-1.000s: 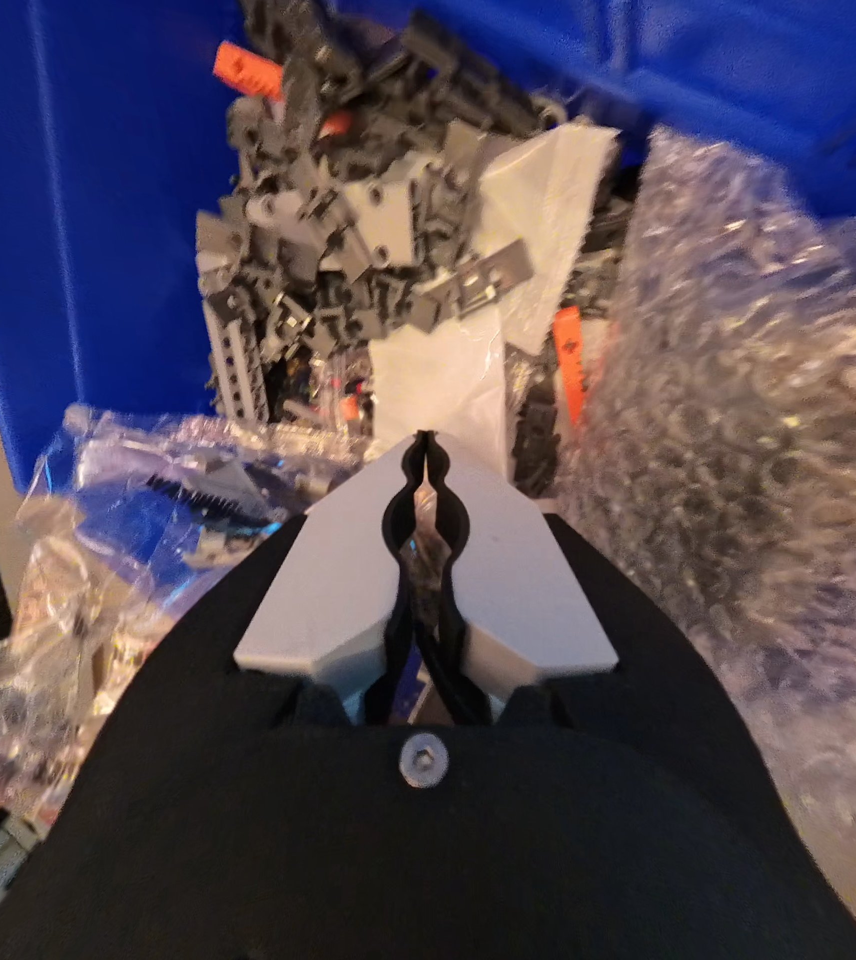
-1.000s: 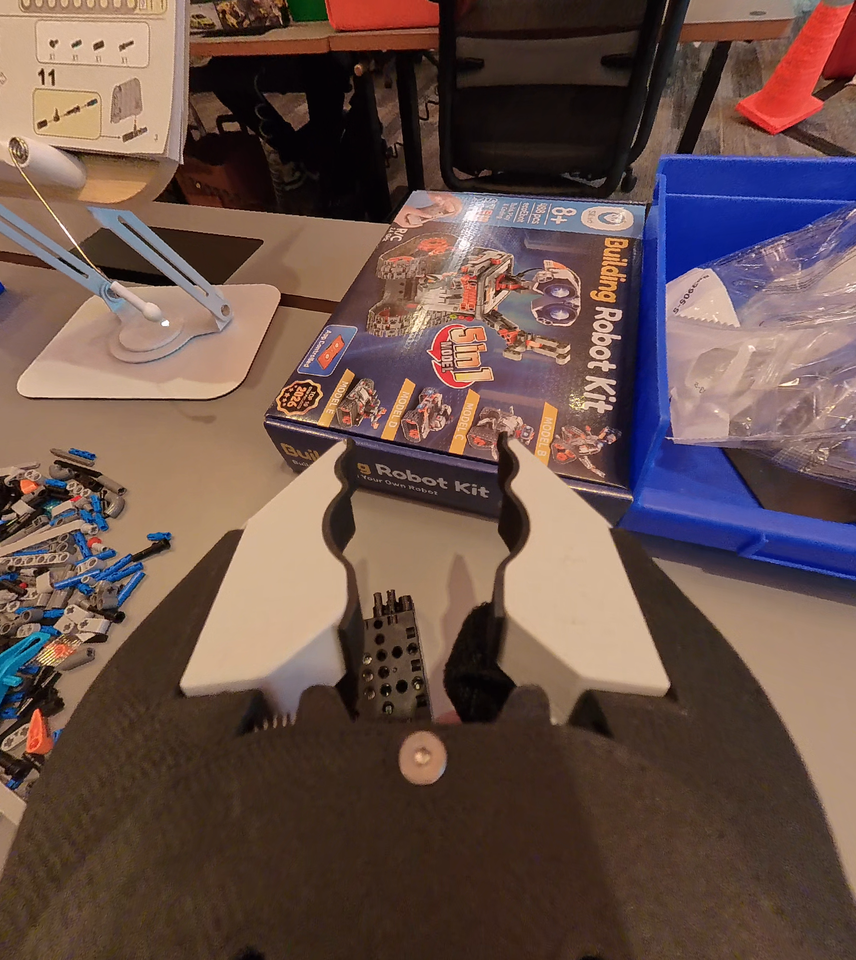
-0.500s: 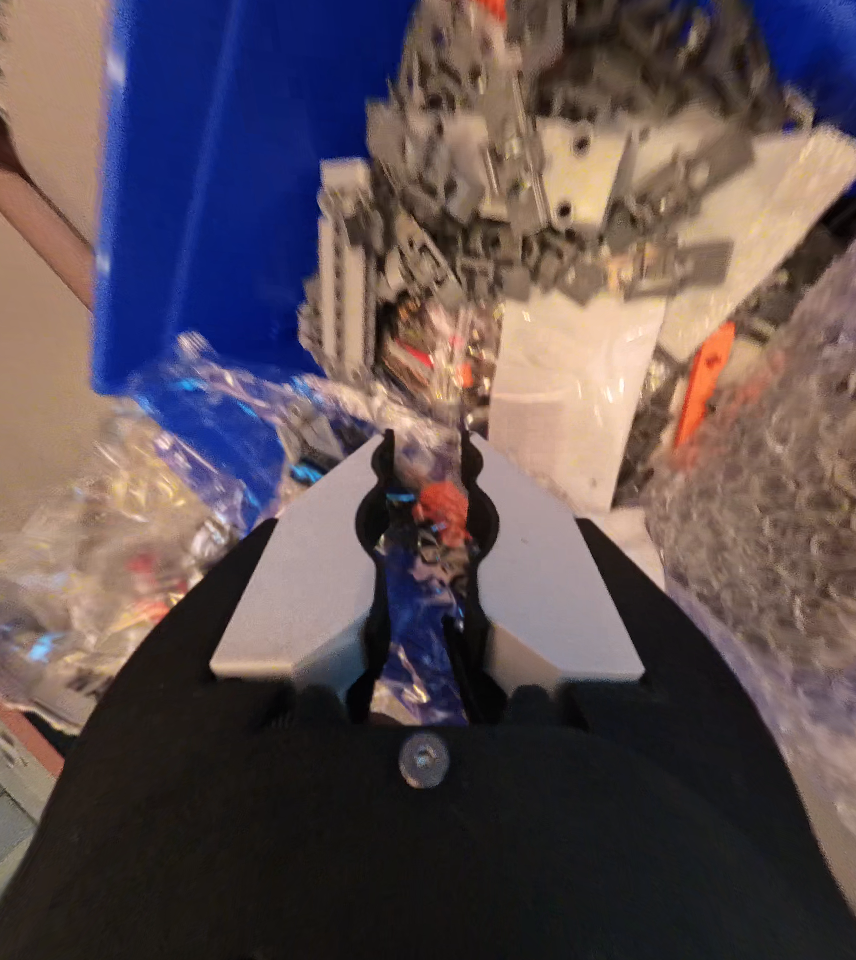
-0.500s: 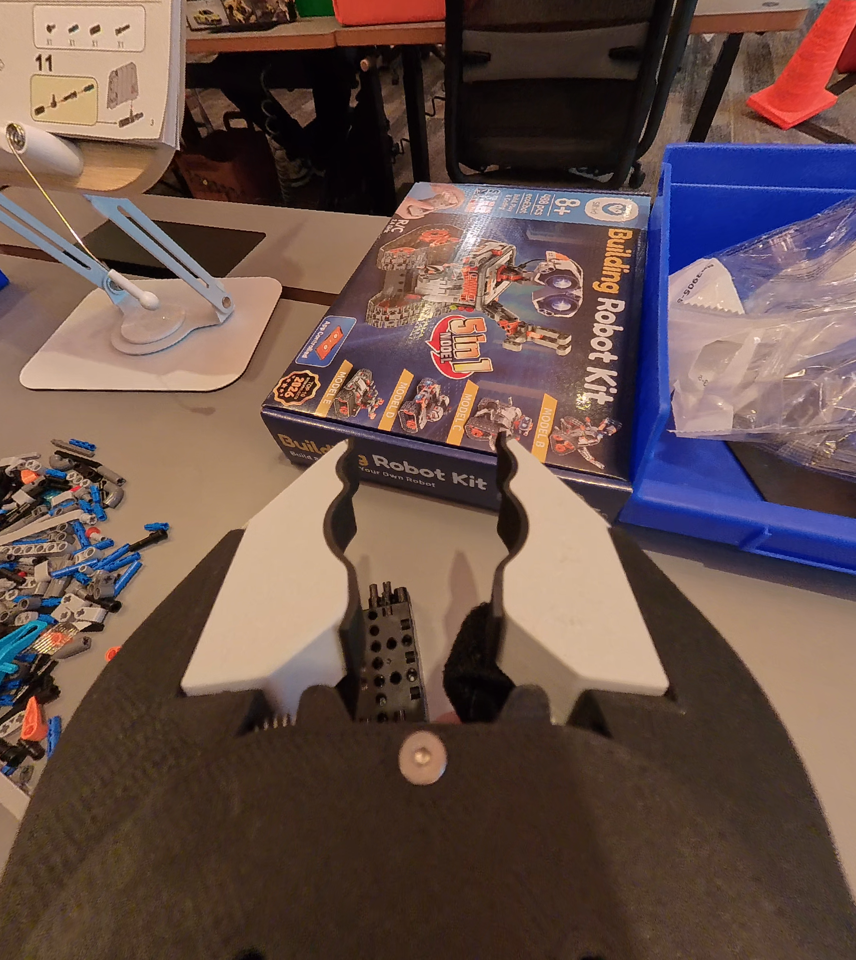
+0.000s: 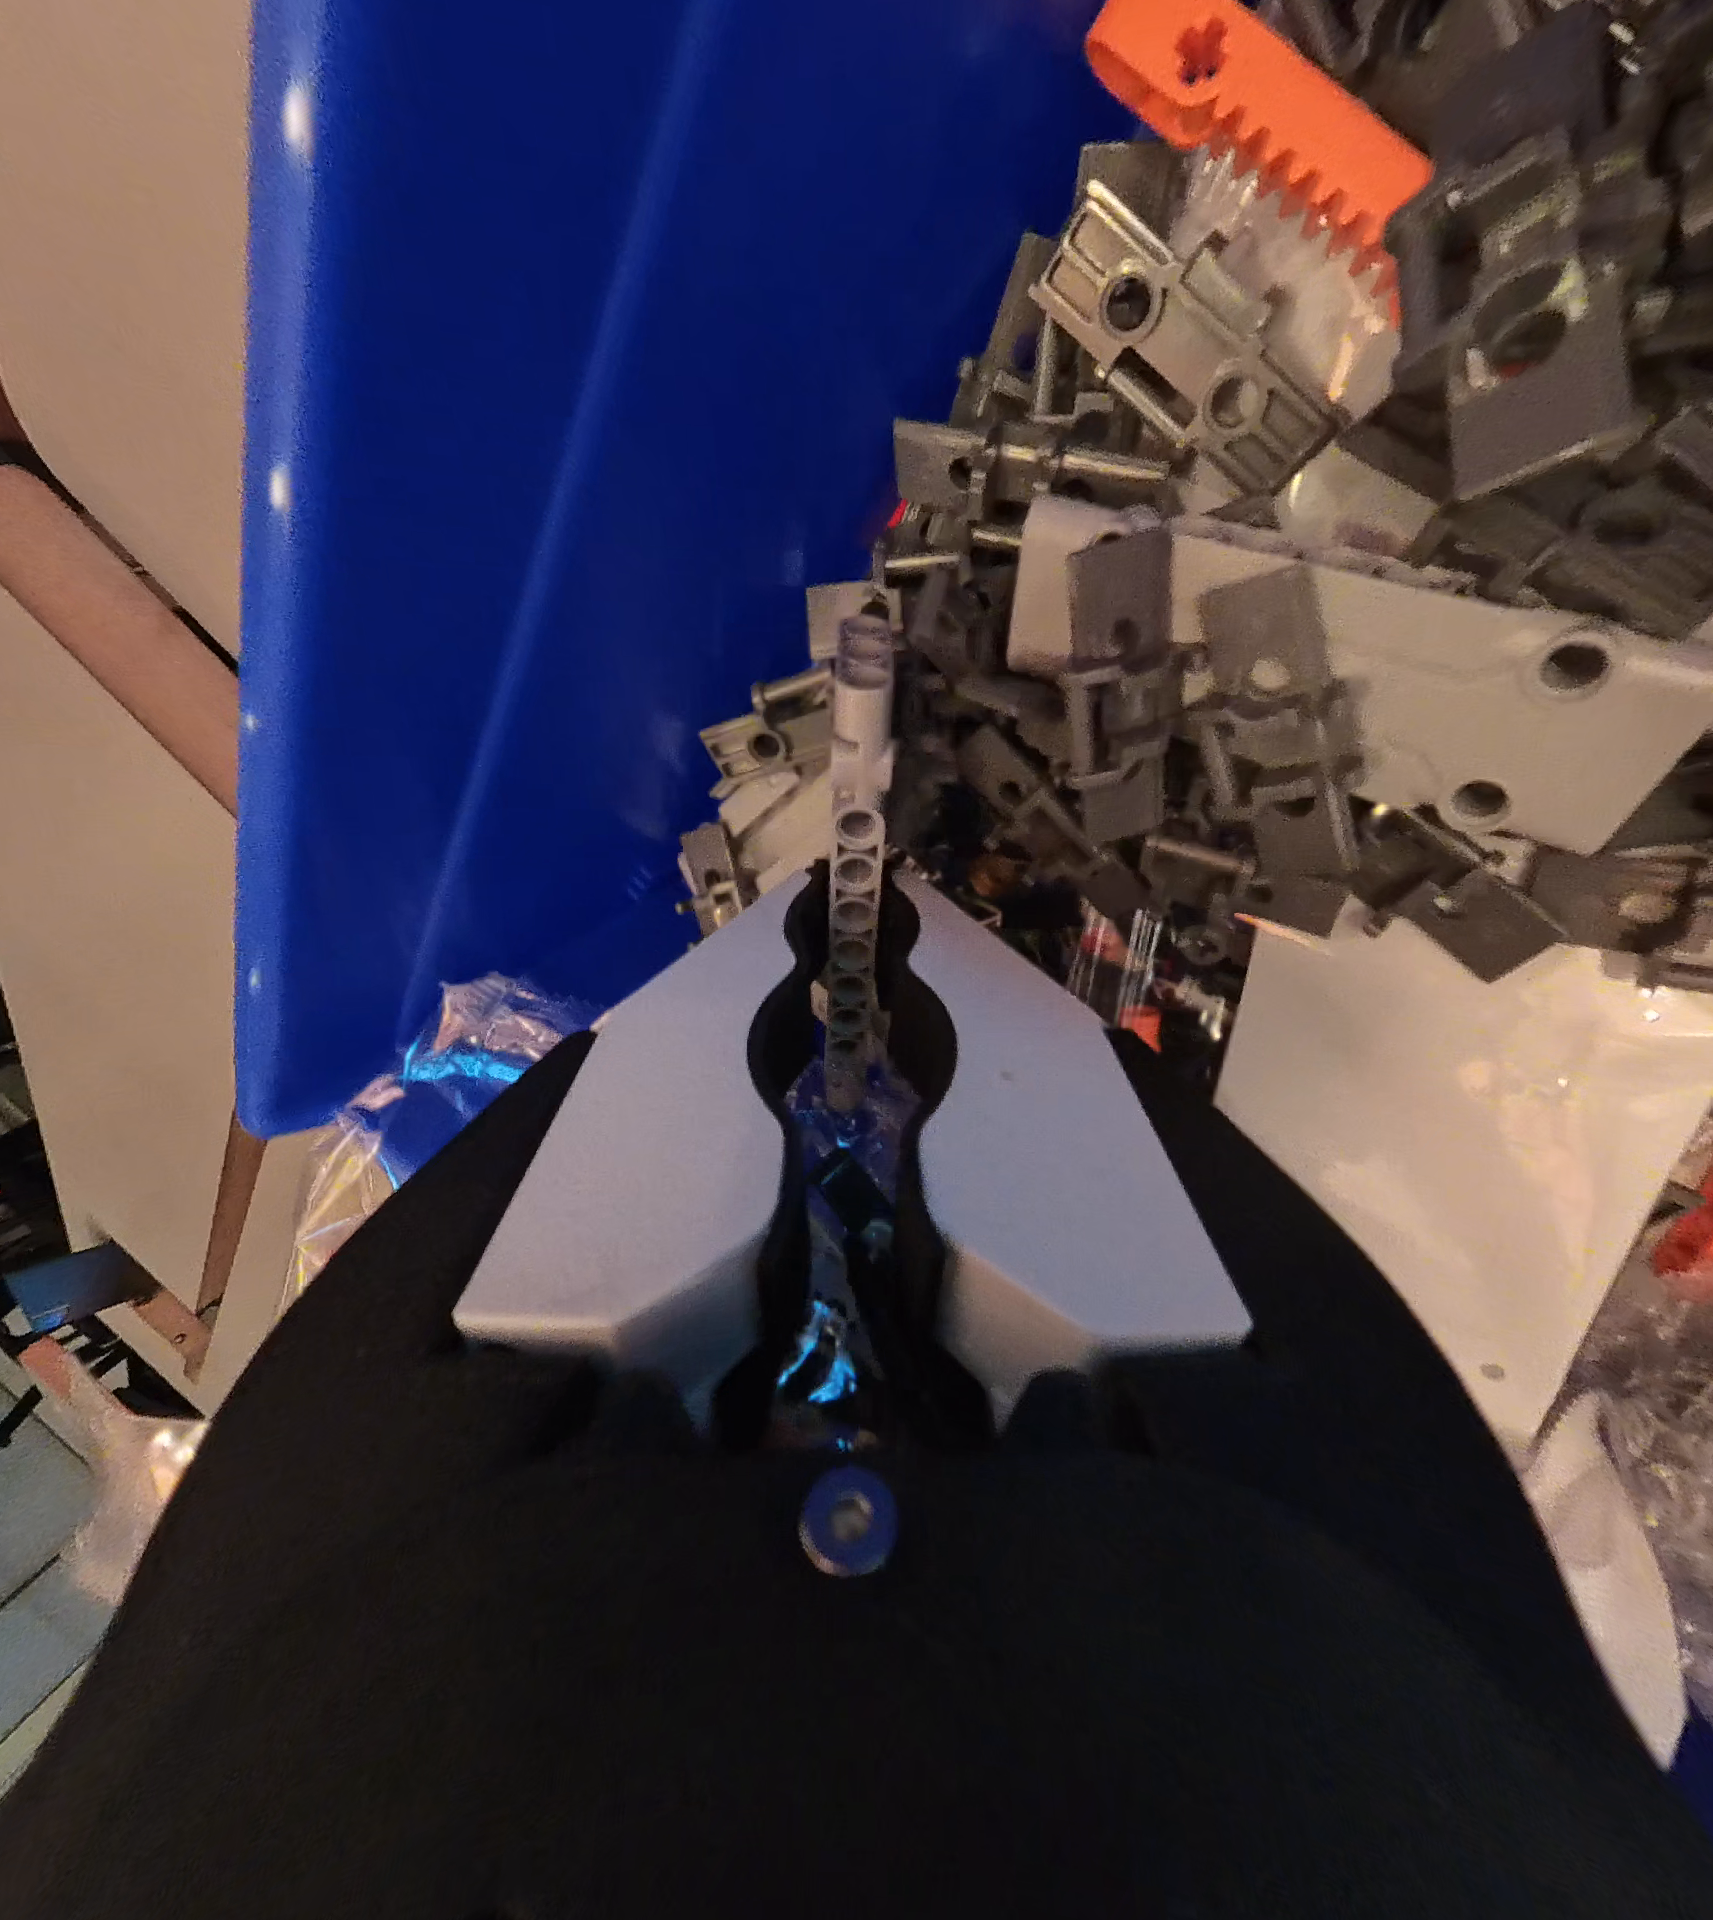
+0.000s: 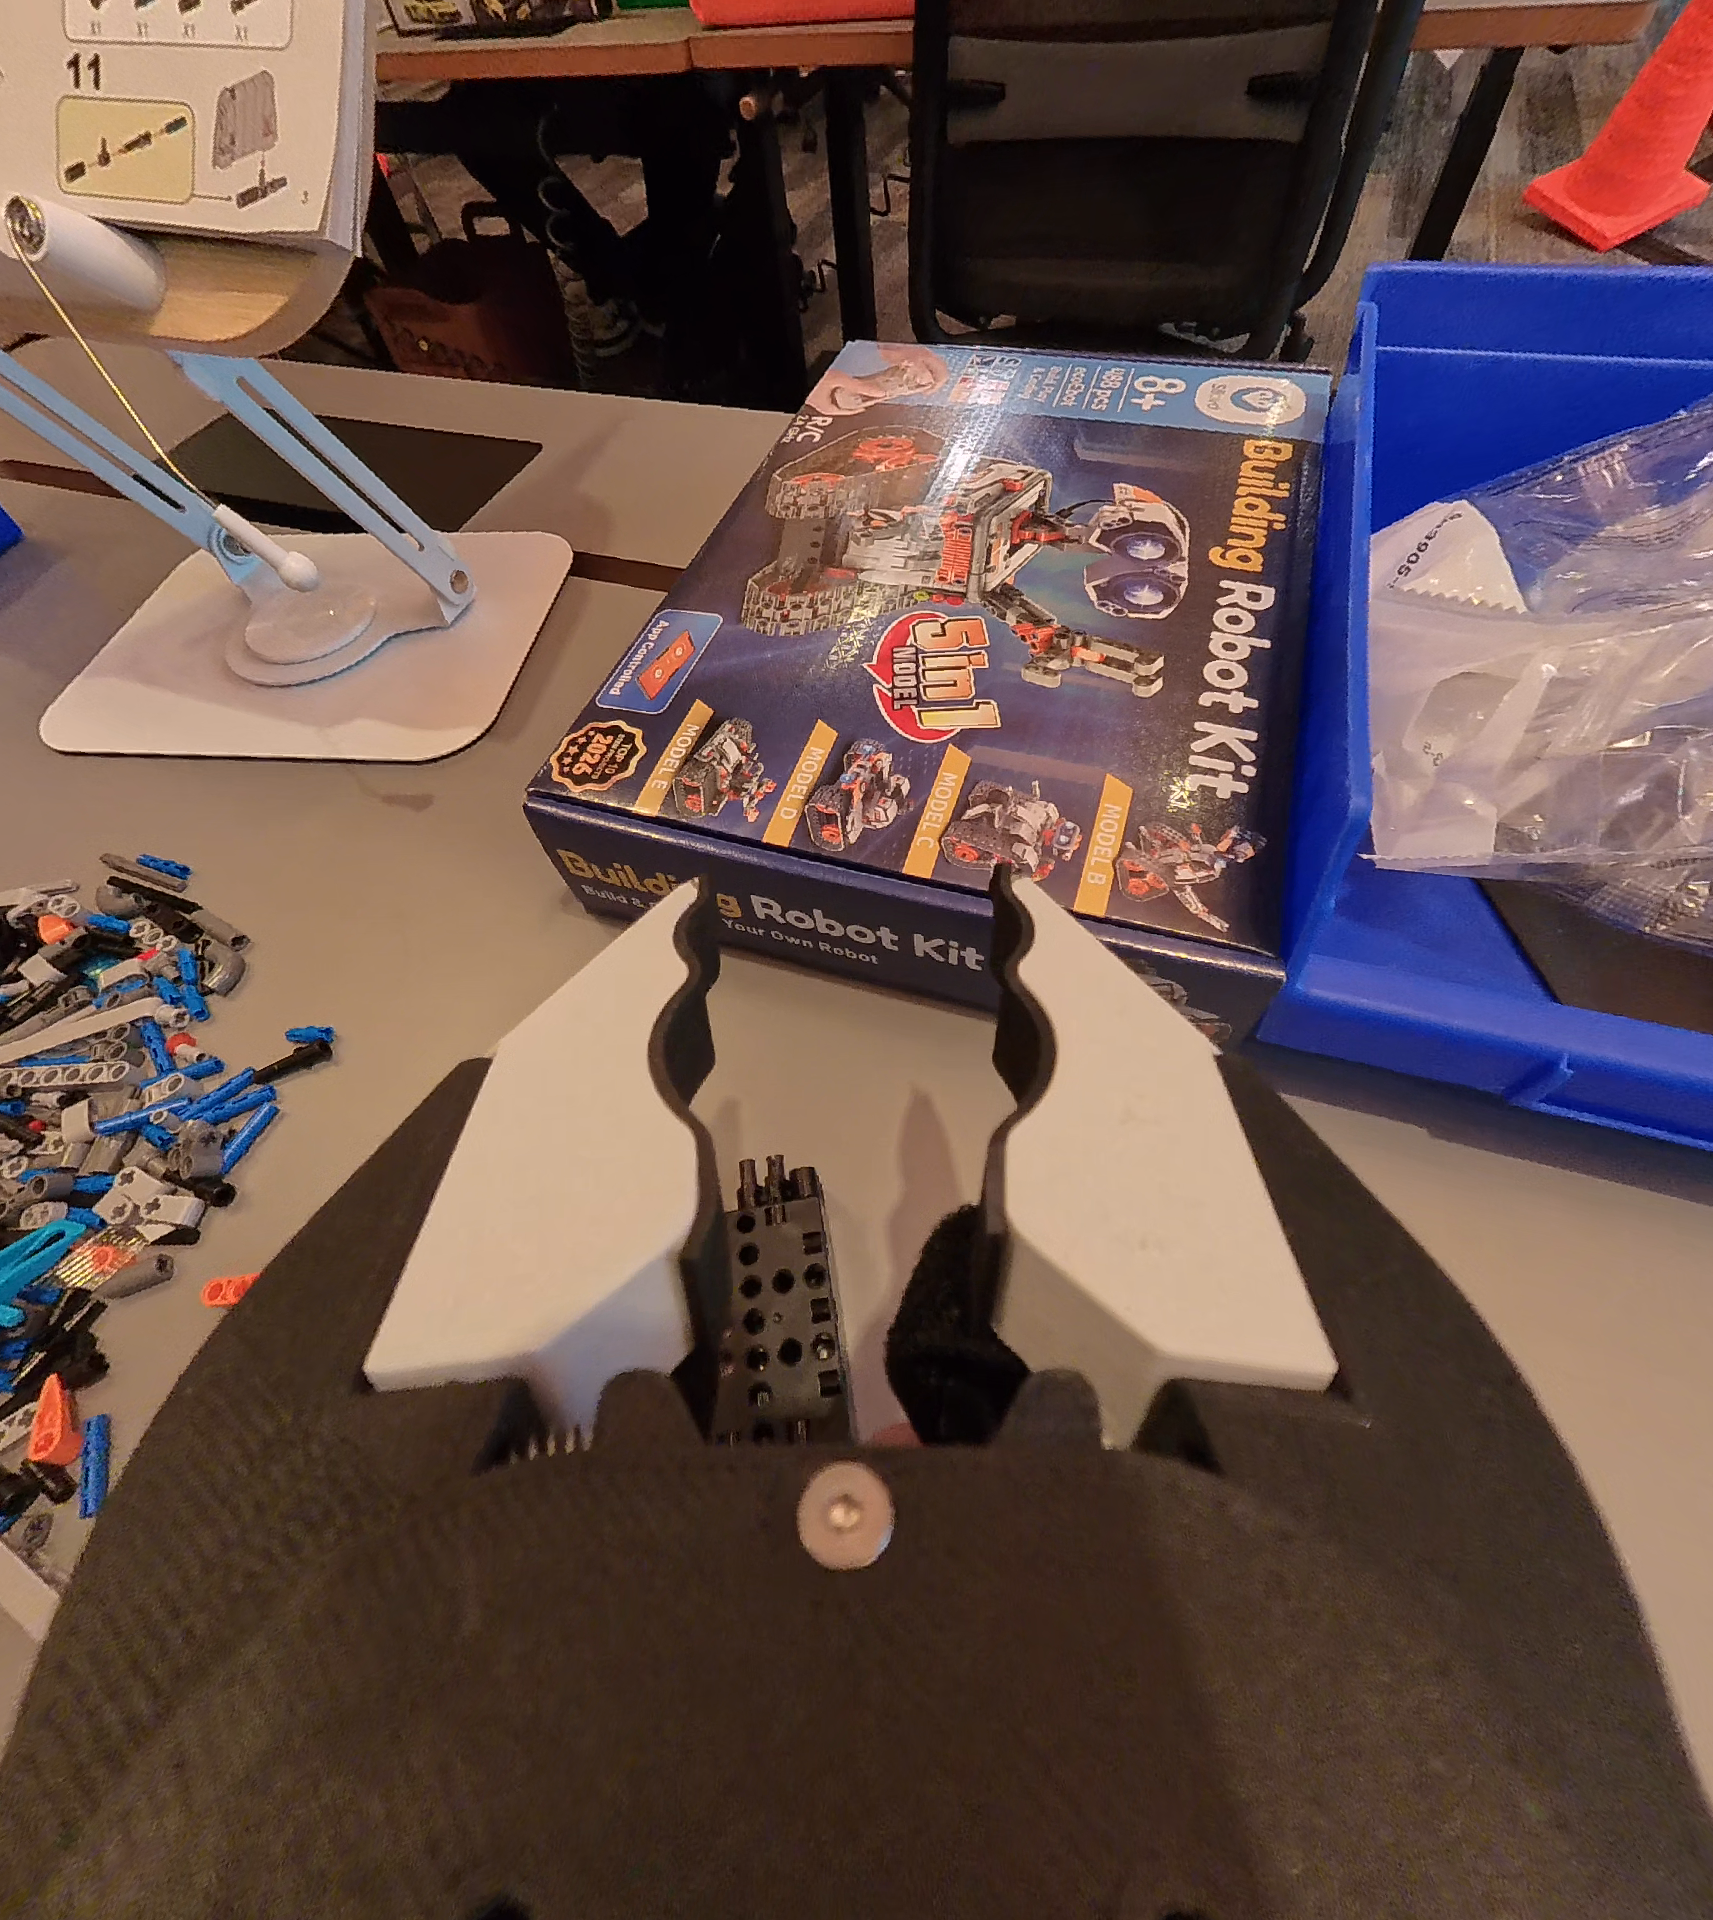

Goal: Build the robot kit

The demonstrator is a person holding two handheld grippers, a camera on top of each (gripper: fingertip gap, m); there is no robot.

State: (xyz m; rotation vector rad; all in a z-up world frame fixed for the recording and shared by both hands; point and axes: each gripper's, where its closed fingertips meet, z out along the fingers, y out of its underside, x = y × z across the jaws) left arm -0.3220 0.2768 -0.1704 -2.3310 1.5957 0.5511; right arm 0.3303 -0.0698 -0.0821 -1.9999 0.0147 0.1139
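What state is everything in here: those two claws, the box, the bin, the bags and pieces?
left gripper: nearly shut around a grey holed beam.
right gripper: open, empty.
kit box: closed, flat on table.
blue bin: open, holding clear bags.
loose pieces: scattered.
booklet: open on stand.
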